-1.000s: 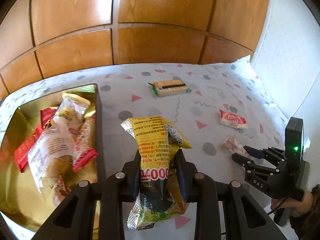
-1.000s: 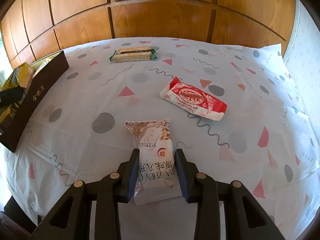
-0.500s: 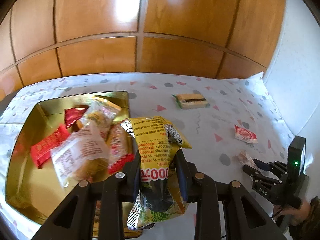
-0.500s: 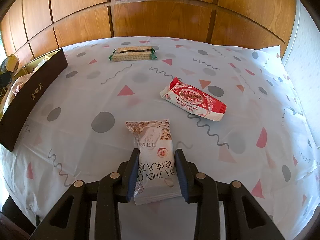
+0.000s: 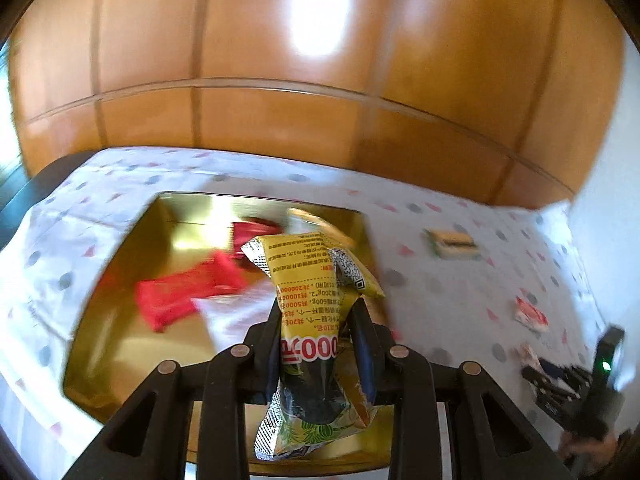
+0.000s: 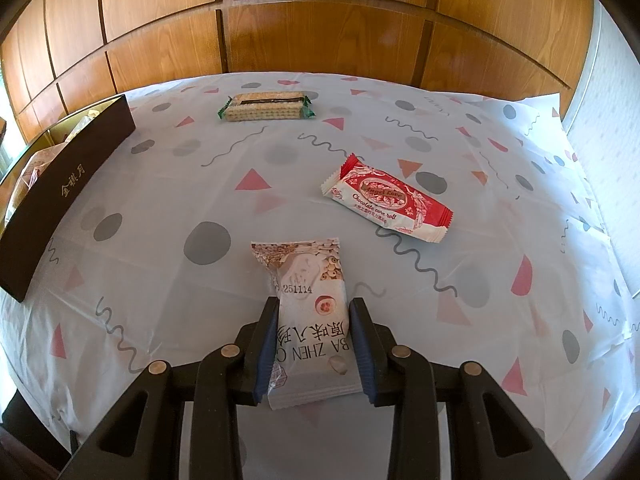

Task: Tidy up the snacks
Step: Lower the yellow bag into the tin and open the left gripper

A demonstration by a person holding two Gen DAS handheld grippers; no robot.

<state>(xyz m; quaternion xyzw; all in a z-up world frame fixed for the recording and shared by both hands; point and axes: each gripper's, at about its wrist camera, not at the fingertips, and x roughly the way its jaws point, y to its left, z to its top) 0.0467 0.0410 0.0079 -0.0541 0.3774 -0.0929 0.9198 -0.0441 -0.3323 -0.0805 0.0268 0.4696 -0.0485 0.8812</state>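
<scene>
One bench [image 6: 160, 208] under a white cloth printed with grey dots and pink triangles carries everything, backed by a wood-panelled wall [image 6: 320, 32]. One gold-lined box [image 5: 120, 320] with a dark outer wall sits at the left; blur makes an exact count of its contents impossible, but at least two red packets [image 5: 180, 292] and a pale wrapper show inside. Two tongs are at work. The left tongs [image 5: 316, 332] are clamped on one yellow snack bag [image 5: 308, 280], held upright above the box's near right part. The right tongs [image 6: 314, 340] sit low at the near edge, their blue pads pressed against both sides of one white cake packet [image 6: 308, 300] that lies on the cloth. Two more snacks lie loose: one red-and-white chocolate roll [image 6: 386, 200] right of centre, and one green-ended wafer pack [image 6: 266, 106] far across the bench.
</scene>
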